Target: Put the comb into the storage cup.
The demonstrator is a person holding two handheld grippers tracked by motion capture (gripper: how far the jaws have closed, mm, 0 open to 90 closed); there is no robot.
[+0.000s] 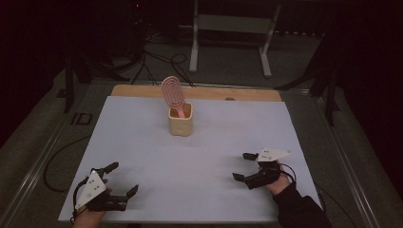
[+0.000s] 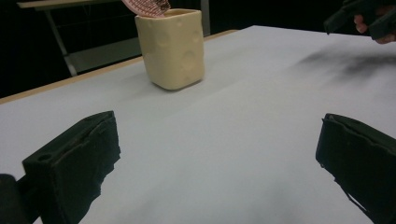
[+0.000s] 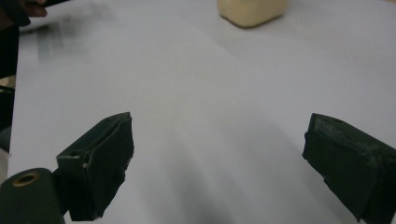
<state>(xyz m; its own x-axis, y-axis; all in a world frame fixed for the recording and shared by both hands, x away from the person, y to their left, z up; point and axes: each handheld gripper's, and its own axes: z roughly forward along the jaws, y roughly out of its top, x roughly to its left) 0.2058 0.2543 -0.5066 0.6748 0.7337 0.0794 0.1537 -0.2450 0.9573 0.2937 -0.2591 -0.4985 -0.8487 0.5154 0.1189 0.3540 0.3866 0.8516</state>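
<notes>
Both tools gape; a dimpled cream cup (image 1: 181, 124) holds a ribbed pink brush (image 1: 172, 94).

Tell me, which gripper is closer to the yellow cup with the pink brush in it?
It's close, but probably the right gripper. It sits toward the near right of the yellow cup. The left gripper is at the near left corner, a bit farther back. Both are open and touch nothing.

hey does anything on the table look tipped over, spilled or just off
Nothing stands out. The cream cup stands upright on the white table, with the pink hairbrush resting in it, head up. Both grippers, left and right, are open and hold nothing.
</notes>
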